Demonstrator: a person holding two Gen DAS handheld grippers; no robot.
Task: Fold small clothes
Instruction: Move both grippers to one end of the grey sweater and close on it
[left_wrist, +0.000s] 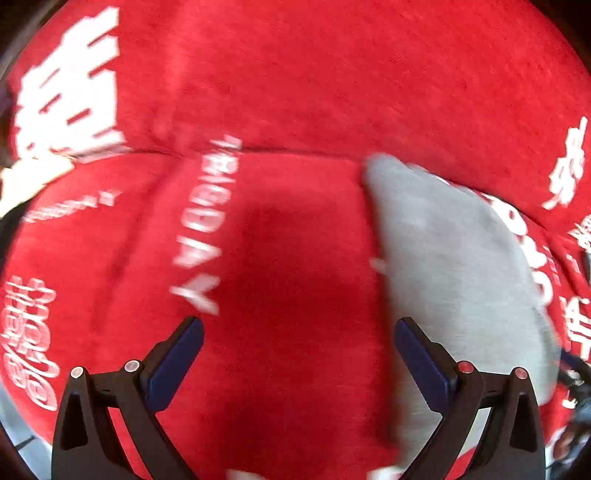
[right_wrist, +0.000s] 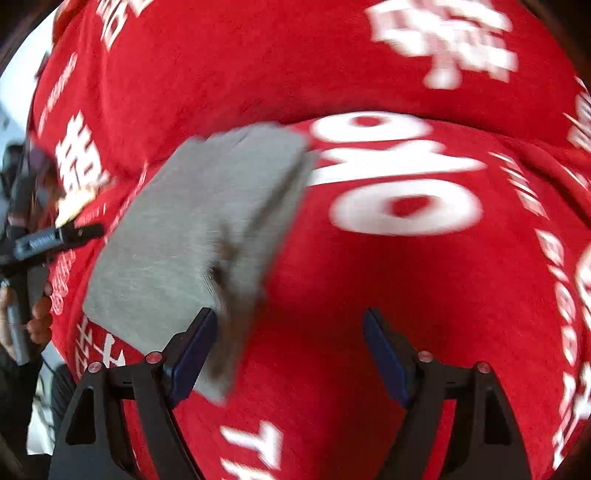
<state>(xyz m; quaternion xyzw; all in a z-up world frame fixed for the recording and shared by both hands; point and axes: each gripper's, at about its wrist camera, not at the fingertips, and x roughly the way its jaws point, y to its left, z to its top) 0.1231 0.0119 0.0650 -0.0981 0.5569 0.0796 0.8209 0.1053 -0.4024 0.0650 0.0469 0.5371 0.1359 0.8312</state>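
A small grey garment (left_wrist: 454, 266) lies folded on a red cloth with white lettering (left_wrist: 295, 92). My left gripper (left_wrist: 299, 354) is open and empty just above the red cloth, with the grey garment beside its right finger (left_wrist: 424, 362). In the right wrist view the grey garment (right_wrist: 192, 236) lies to the left, its near edge against the left finger (right_wrist: 192, 354). My right gripper (right_wrist: 290, 350) is open and holds nothing. Both views are motion-blurred.
The red cloth (right_wrist: 369, 295) covers nearly the whole surface and has a raised fold across the back. The other gripper's black body (right_wrist: 40, 240) and a hand (right_wrist: 37, 317) show at the left edge of the right wrist view.
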